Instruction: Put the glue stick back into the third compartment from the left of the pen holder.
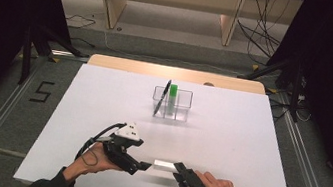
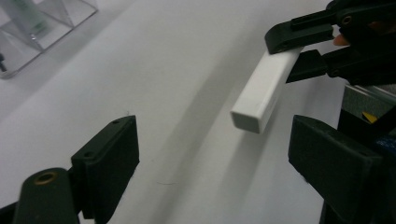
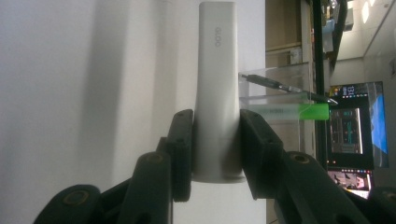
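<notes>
Right gripper (image 3: 215,140) is clamped on one end of a white rectangular bar (image 3: 215,88), its two black pads pressing the long sides, and holds it lifted just above the white table sheet (image 1: 103,98) near the person's edge. Left gripper (image 1: 145,166) stands with its jaws wide apart and nothing between them; in the left gripper view the bar's free end (image 2: 254,109) lies just ahead of that gap, not yet inside it. Judged from this, the step in hand is a hand-over or a two-handed grasp of the bar, at the approach stage. The next move would call for bringing the open jaws squarely around the free end before they close, while the right grip keeps the bar level. Farther up the table stands a clear plastic organiser (image 1: 172,103) with compartments, holding a black pen (image 1: 162,98) that leans over its rim and an upright green-capped tube (image 1: 172,97). Faint grey lettering on the bar cannot be read. The bar's clamped end is hidden by the pads, and what the bar is stays uncertain. The right forearm is cut off by the bottom edge of the high view.
</notes>
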### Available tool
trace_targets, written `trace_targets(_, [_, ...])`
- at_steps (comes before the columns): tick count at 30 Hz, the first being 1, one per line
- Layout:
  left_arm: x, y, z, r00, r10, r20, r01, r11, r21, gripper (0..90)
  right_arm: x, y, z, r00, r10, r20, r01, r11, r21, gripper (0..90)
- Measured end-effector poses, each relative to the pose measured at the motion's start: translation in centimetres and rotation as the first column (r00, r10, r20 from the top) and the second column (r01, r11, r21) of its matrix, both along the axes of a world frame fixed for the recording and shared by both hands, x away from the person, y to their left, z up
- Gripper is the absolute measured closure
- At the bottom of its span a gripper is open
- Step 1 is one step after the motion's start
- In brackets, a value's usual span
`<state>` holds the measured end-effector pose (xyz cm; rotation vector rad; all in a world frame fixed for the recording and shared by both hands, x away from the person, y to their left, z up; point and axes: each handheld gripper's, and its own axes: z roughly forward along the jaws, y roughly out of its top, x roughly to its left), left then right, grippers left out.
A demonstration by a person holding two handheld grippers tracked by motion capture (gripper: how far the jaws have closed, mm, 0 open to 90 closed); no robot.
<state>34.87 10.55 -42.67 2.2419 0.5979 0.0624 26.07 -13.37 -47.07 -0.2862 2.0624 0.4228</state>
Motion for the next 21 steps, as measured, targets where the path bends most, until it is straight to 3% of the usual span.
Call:
trace_targets(7, [0.5, -2.3, 0.6, 0.9943, -0.092, -0.054, 0.096, 0.9924, 0.078, 16.4, -0.5, 0.2, -0.2, 0.9991, 0.031, 0.030, -0.031, 1.000, -0.006, 67.7])
trace_targets(16, [0.9, -4.1, 0.2, 0.9837, -0.145, -0.106, 0.158, 0.9800, 0.121, 20.2, -0.6, 0.3, -0.3, 0.9977, 0.046, 0.050, -0.044, 0.999, -0.030, 67.7])
trace_targets(21, [0.8, -4.9, 0.2, 0.9746, -0.193, -0.113, 0.208, 0.9684, 0.137, 25.2, -0.7, 0.5, -0.5, 0.9970, 0.054, 0.055, -0.052, 0.998, -0.033, 67.7])
